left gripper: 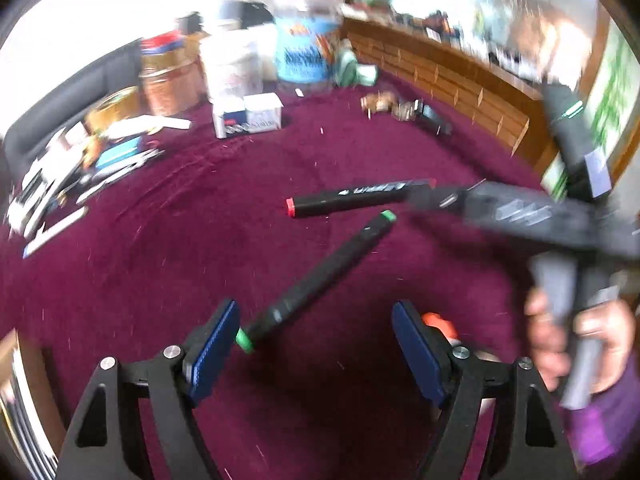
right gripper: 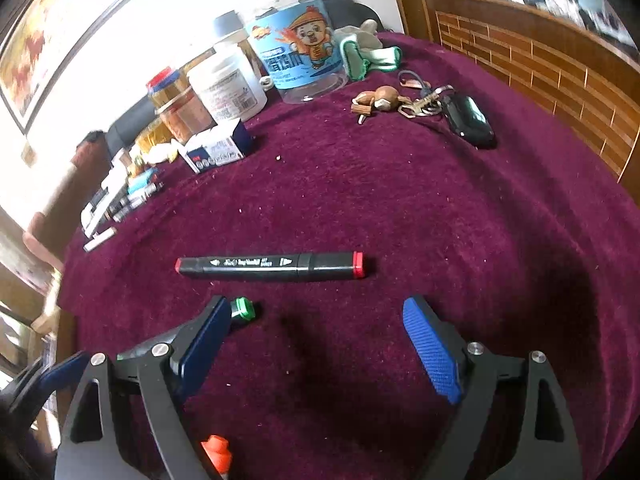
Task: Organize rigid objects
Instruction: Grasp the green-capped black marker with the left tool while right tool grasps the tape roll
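Note:
A black marker with red caps (left gripper: 352, 199) (right gripper: 272, 266) lies flat on the maroon cloth. A black marker with green caps (left gripper: 316, 282) lies diagonally, its near end beside my left gripper's left pad; in the right wrist view only its green end (right gripper: 242, 309) shows beside the left finger. An orange-capped marker tip (left gripper: 438, 324) (right gripper: 216, 454) peeks out behind a finger in each view. My left gripper (left gripper: 316, 348) is open and empty. My right gripper (right gripper: 320, 354) is open and empty, just short of the red-capped marker; it appears blurred in the left wrist view.
At the back stand a clear jar with a blue cartoon label (right gripper: 298, 56), a white tub (right gripper: 228, 84), an orange-filled jar (right gripper: 178, 106) and a small box (right gripper: 218, 148). Keys with a black fob (right gripper: 466, 118) lie back right. Pens and clutter (left gripper: 80, 176) lie left. A wooden rail (right gripper: 560, 76) borders the right.

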`<state>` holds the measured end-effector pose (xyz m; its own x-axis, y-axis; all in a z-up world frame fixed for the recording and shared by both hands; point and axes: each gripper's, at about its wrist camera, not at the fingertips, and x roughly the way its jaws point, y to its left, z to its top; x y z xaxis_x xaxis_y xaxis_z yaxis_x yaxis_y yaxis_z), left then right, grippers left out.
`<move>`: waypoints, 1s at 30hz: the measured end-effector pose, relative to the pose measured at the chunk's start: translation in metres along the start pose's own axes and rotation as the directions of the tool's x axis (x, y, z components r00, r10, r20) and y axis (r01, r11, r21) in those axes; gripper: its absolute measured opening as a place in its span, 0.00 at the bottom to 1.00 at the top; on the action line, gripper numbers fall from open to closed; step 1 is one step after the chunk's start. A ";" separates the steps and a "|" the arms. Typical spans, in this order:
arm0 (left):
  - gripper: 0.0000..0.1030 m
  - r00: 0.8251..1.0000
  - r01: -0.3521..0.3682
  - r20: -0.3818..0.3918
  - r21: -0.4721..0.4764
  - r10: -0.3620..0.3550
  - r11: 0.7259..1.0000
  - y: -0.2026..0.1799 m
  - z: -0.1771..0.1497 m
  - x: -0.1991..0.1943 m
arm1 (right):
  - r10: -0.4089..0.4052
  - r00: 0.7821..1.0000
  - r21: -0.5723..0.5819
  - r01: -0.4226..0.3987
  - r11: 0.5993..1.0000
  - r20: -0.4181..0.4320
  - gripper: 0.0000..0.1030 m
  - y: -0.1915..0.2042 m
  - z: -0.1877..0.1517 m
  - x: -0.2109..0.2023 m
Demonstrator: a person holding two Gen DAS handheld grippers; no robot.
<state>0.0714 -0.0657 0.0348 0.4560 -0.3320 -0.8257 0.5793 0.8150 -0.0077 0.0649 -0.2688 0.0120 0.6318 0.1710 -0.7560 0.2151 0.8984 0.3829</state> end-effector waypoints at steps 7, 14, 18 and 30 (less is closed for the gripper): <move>0.35 0.998 0.008 -0.069 -0.013 -0.009 1.000 -0.009 0.003 0.026 | 0.026 0.999 0.107 -0.030 0.994 0.031 0.84 -0.019 0.006 -0.006; 0.13 0.997 -0.009 -0.082 -0.066 0.004 0.998 -0.005 -0.051 -0.015 | 0.005 1.000 0.084 -0.007 0.996 0.029 0.84 -0.016 0.005 -0.004; 0.14 0.998 -0.023 -0.068 -0.154 0.013 0.988 0.007 -0.093 -0.042 | -0.006 0.999 0.075 0.003 0.997 0.033 0.85 -0.015 0.004 -0.004; 0.14 0.998 0.022 0.067 -0.197 -0.009 0.980 -0.014 -0.113 -0.066 | -0.002 0.998 -0.103 0.009 0.995 0.067 0.84 0.014 -0.016 -0.033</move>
<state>-0.0429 -0.0015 0.0263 0.4951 -0.3703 -0.7860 0.4450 0.8851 -0.1367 0.0352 -0.2548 0.0337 0.6796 0.1417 -0.7197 0.1432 0.9367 0.3196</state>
